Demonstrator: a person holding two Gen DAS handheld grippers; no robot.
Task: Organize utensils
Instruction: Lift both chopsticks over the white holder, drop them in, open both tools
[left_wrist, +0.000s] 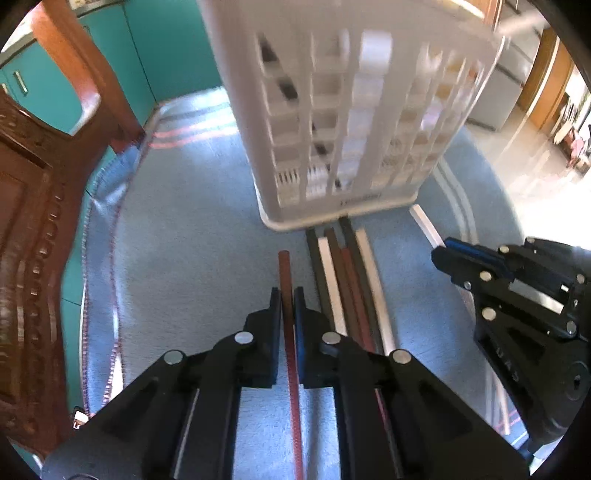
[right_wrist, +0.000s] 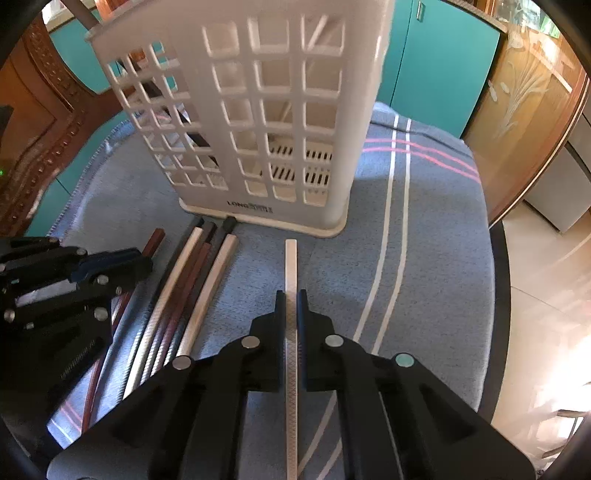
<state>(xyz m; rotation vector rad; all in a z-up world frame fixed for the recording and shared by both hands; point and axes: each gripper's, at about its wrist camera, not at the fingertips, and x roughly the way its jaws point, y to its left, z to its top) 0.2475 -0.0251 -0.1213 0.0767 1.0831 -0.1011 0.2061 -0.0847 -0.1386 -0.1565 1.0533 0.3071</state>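
Observation:
A white slotted utensil basket (left_wrist: 347, 110) (right_wrist: 258, 122) stands upright on a blue striped cloth, with some chopsticks inside. My left gripper (left_wrist: 287, 295) is shut on a reddish-brown chopstick (left_wrist: 285, 269). My right gripper (right_wrist: 291, 295) is shut on a white chopstick (right_wrist: 290, 266); it also shows in the left wrist view (left_wrist: 448, 258). A bundle of several brown, black and white chopsticks (left_wrist: 347, 280) (right_wrist: 192, 280) lies on the cloth between the grippers, ends toward the basket's base.
The blue cloth (right_wrist: 424, 229) covers a round table with a dark rim (right_wrist: 500, 295). A carved wooden chair (left_wrist: 26, 221) stands at the left. Teal cabinets (right_wrist: 443, 59) stand behind. Tiled floor lies to the right.

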